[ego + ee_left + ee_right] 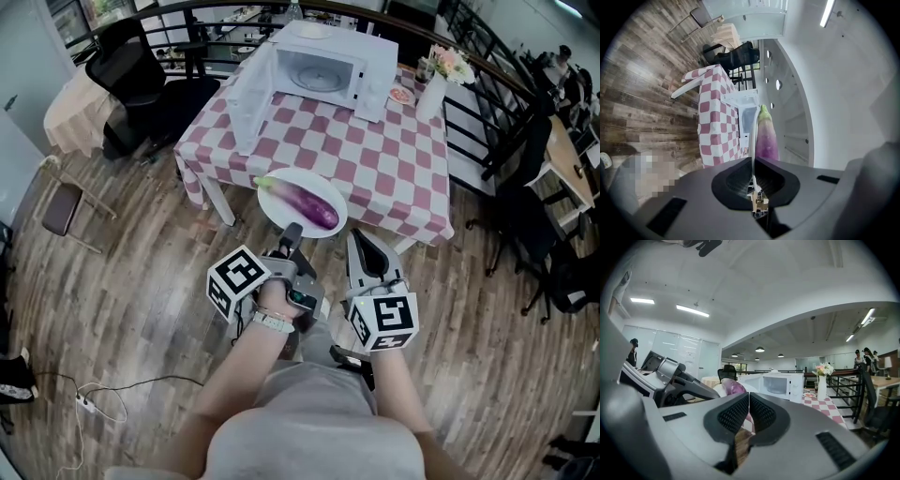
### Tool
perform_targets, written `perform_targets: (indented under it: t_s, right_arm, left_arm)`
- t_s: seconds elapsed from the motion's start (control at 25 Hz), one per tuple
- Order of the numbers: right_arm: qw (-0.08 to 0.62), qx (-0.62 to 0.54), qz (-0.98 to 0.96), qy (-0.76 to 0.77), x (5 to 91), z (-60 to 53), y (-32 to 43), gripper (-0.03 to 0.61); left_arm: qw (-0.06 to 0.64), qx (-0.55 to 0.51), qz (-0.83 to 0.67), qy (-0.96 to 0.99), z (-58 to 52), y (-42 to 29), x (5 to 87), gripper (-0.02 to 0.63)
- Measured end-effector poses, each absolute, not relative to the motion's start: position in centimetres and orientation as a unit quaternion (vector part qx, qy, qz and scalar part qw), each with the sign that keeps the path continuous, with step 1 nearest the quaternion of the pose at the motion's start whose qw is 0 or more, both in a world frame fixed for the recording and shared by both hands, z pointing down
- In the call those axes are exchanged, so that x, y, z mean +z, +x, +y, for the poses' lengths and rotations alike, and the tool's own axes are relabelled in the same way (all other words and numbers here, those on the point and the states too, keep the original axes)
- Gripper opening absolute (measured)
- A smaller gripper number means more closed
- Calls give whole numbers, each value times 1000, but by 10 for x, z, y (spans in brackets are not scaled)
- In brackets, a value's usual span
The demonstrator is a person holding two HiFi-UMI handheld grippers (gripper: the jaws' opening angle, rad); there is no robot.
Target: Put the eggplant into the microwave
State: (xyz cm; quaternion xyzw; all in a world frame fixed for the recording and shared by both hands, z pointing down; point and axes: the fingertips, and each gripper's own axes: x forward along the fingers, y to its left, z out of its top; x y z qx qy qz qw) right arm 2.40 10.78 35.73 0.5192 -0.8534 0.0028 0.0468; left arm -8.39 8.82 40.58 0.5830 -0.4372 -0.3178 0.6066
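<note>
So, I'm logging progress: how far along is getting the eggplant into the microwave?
Done: the microwave door stands open. In hand: the left tool is clamped on the rim of the white plate carrying the eggplant, near the table's front edge; the right tool is shut beside it. Left: carry it to the microwave and put the eggplant inside.

The microwave (pixel 323 70) stands at the far end of the tabletop (pixel 375 159), upper centre of the head view, with a vase of flowers (pixel 436 80) to its right. At frame centre, the eggplant (pixel 305 202) lies on a plate (pixel 314 181). The left gripper (pixel 293 231) clamps the plate's lower rim, and the right gripper (pixel 360 238) is just beside it to the right.
</note>
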Motion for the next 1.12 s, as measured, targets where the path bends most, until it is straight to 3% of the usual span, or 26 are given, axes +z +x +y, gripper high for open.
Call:
perform_targets:
  t_s: [1.12]
  right_arm:
    - [56, 7, -882, 468, 366, -116, 62, 26]
  left_arm:
    - [601, -356, -464, 545, -138, -50, 415, 18]
